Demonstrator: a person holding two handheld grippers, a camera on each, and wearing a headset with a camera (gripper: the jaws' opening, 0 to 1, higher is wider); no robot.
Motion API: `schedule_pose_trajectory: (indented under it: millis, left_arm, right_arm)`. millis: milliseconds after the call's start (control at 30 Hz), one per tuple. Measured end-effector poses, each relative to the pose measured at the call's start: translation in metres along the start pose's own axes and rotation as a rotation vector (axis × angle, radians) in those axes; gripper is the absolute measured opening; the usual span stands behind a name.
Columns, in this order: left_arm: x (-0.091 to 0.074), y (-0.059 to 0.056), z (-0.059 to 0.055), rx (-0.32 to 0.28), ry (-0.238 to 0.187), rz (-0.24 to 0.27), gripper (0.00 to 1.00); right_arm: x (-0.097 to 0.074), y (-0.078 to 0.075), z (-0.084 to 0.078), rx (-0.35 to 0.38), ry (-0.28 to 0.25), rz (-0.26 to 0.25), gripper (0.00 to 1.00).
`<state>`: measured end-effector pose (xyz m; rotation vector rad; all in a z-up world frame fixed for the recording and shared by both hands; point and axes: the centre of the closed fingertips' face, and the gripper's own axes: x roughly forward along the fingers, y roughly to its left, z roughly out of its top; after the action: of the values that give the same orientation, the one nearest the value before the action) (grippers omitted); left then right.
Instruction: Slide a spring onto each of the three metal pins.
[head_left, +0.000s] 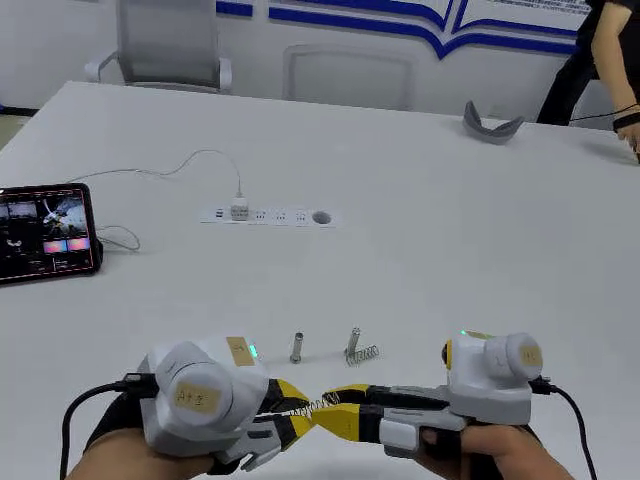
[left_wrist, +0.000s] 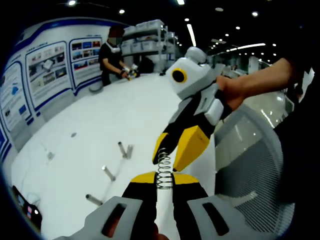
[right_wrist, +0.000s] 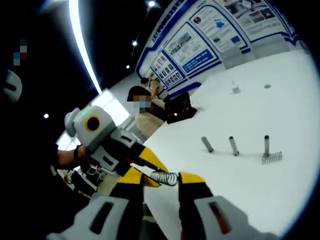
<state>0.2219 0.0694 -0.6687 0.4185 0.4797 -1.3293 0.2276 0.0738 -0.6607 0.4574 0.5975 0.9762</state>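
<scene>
Low over the near edge of the white worktop, the left claw and the right claw meet tip to tip with a thin coiled wire spring stretched between them in the air. In the left gripper view the left claw's jaws are closed in on the near end of that spring and appear clamped on it. The right claw's jaws sit a little apart around the far end, and I cannot tell whether they pinch the coil or only bracket it. Further out on the worktop stand the three short grey metal pins, upright in a loose row and near one another. All three shafts look bare in the right gripper view. A second coiled spring lies on its side just beside the foot of the end pin, touching or nearly touching it, but not threaded over it. So by my reading none of the three placements is done. One spring is in hand, seemingly being passed or re-gripped between the claws. One waits loose by a pin, and every pin has yet to receive its coil. The held spring is well short of the pins and would need carrying forward and aligning end-on over a pin top.
</scene>
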Motion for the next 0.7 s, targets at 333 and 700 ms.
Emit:
schedule_pose_trajectory:
  millis: [333, 700]
  left_arm:
    - [0.008, -0.002, 0.007, 0.029, -0.002, -0.045, 0.10]
    - [0.017, -0.005, 0.018, 0.049, -0.018, -0.084, 0.10]
  right_arm:
    - [-0.011, -0.005, 0.004, -0.001, 0.001, -0.006, 0.17]
    - [-0.021, -0.002, 0.014, -0.054, 0.030, 0.005, 0.12]
